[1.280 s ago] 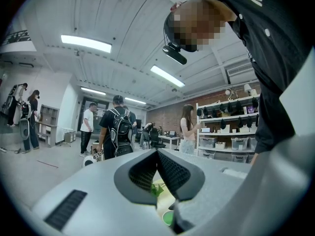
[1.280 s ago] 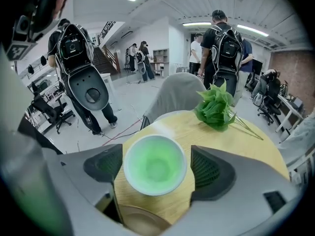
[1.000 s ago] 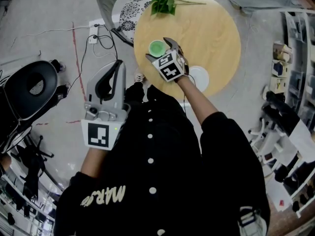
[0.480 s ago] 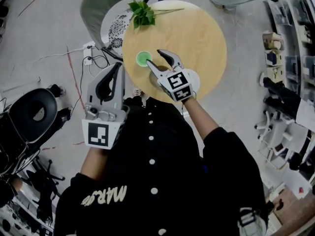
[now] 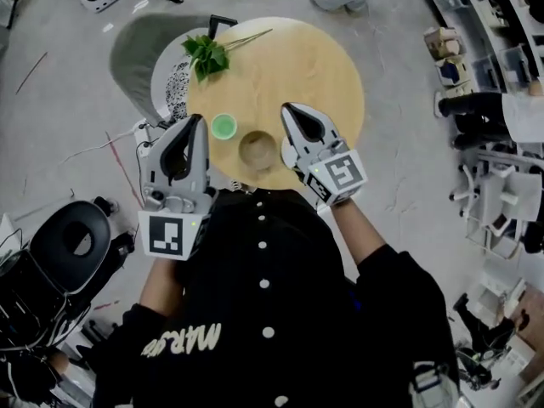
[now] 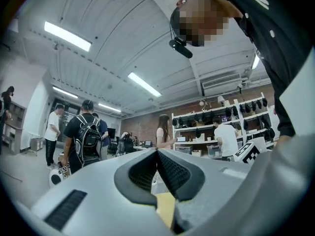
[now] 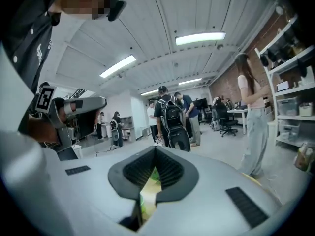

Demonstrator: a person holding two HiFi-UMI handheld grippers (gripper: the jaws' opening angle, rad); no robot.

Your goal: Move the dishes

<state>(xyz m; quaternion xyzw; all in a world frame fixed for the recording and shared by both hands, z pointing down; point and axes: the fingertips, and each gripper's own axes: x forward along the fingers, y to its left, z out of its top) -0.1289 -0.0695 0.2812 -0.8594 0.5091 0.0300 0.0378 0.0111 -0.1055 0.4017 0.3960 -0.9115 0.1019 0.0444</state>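
Observation:
A round wooden table (image 5: 323, 66) carries a small green dish (image 5: 223, 126) and, just right of it, a tan bowl (image 5: 257, 150) near the front edge. A sprig of green leaves (image 5: 206, 55) lies at the table's far left. My right gripper (image 5: 287, 107) is held over the table right of the bowl, shut and empty; its ribbed jaws also meet in the right gripper view (image 7: 155, 150). My left gripper (image 5: 199, 119) hangs beside the table's left edge near the green dish, shut with nothing in it; the left gripper view (image 6: 157, 151) shows the same.
A grey chair with a patterned cushion (image 5: 172, 87) stands against the table's left side. A black office chair (image 5: 72, 245) is at the lower left, and cables with a power strip (image 5: 143, 132) lie on the floor. Shelving (image 5: 476, 24) lines the right.
The right gripper stood open over the table by the green dish; it has drawn back to the right and shut. The tan bowl now shows uncovered. The left gripper has barely moved.

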